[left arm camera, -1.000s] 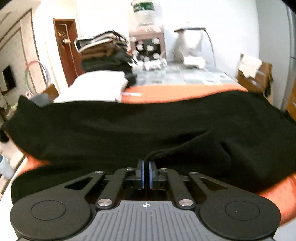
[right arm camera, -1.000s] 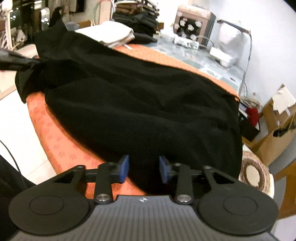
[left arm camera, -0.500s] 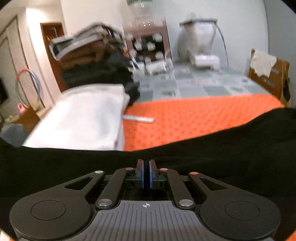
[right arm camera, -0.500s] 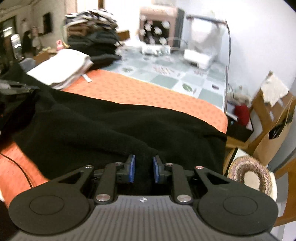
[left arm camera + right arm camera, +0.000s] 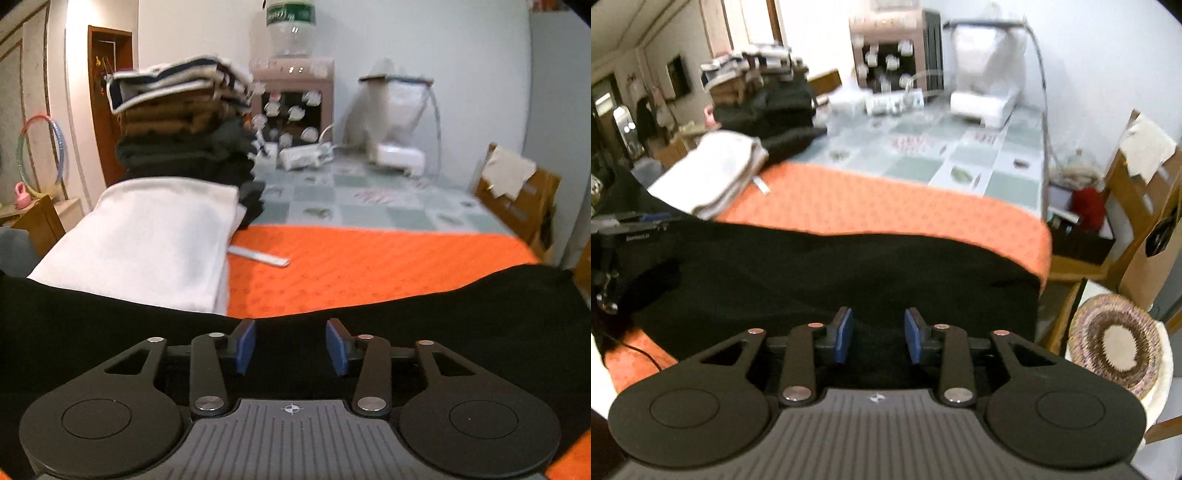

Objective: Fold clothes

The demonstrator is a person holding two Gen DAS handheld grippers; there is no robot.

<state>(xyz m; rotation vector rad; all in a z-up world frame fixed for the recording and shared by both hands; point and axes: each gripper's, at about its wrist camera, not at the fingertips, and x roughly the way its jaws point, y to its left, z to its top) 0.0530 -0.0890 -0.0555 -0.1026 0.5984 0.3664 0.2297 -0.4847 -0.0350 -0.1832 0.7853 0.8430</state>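
A black garment lies folded across the near part of the orange table cover. Its far edge runs just beyond my left gripper. That gripper's jaws are opening and stand well apart over the cloth, the blue pads clear of it. In the right wrist view the same garment spreads across the orange cover to the table's right edge. My right gripper is opening too, with black cloth lying loose between its pads. The left gripper shows at the far left of that view.
A folded white stack sits at the left, just past the black garment. Behind it rises a tall pile of folded clothes. A flat pale strip lies on the orange cover. A woven round stool stands off the table's right edge.
Both grippers carried the garment's edge forward across the table, folding it over itself. The left jaws went from shut on the cloth to wide apart. The right jaws narrowed, then widened.
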